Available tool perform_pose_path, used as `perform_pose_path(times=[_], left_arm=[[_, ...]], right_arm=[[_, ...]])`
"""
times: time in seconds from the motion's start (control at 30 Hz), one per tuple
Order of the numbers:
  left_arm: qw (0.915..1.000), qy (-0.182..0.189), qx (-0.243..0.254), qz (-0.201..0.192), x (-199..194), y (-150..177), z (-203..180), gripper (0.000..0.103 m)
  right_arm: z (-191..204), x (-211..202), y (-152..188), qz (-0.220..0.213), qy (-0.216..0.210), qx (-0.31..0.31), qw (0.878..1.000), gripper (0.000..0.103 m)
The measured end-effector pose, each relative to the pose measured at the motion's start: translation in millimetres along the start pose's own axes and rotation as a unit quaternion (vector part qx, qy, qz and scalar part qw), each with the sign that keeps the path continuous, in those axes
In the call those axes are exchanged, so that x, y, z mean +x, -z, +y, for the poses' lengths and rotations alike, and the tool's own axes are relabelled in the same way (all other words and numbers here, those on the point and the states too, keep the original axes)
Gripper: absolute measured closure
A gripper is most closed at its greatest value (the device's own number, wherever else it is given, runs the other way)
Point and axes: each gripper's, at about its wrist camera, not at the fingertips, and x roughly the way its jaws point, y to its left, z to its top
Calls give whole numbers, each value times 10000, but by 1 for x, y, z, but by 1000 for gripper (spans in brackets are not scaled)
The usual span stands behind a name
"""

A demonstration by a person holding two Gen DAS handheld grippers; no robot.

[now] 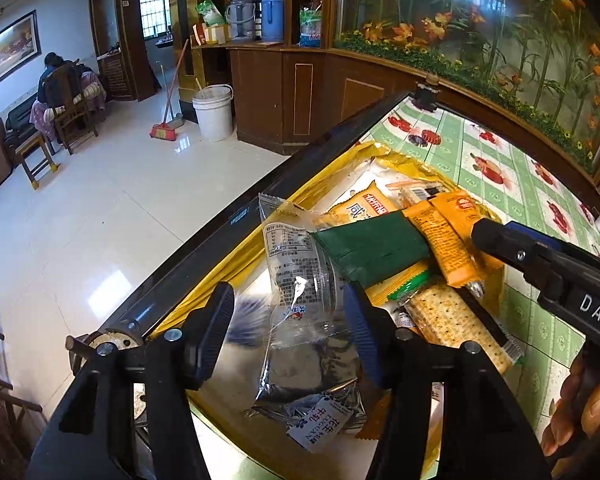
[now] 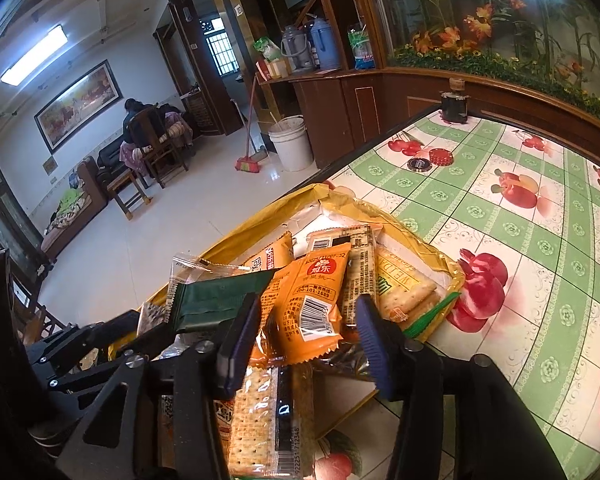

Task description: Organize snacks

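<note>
Left hand-held gripper (image 1: 288,320) released around clear "LUCUAN" packet (image 1: 300,312); right hand-held gripper (image 2: 304,324) likewise released.

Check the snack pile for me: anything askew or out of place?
Yes. The packets lie heaped crosswise in the yellow tray. A dark green packet lies slanted across the orange ones, and a clear wrapper juts up over the tray's table-edge side. Nothing looks spilled or torn.

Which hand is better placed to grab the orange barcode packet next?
Right. The right gripper already has its open fingers either side of the orange packet; the left gripper brackets a clear packet.
</note>
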Motion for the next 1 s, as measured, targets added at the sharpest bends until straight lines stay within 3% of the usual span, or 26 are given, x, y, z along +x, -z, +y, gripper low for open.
perform_pose_path(times=[0.13, 0.43, 0.57, 0.73, 1.0], left_arm=[[9999, 77, -29, -91, -12, 1, 1, 26], [9992, 73, 143, -372, -43, 12, -3, 26], [9971, -103, 391, -642, -65, 24, -5, 25], [9940, -270, 613, -864, -87, 40, -3, 20], [9922, 15, 683, -1044, -120, 65, 1, 18]], right_arm=[[0, -13, 3, -67, -34, -31, 10000, 40], [7, -52, 18, -189, -226, -281, 9992, 34], [13, -69, 32, -93, -468, -759, 9960, 25], [17, -87, 54, 89, -573, -1278, 9901, 20], [46, -116, 91, 189, -711, -2215, 9724, 16]])
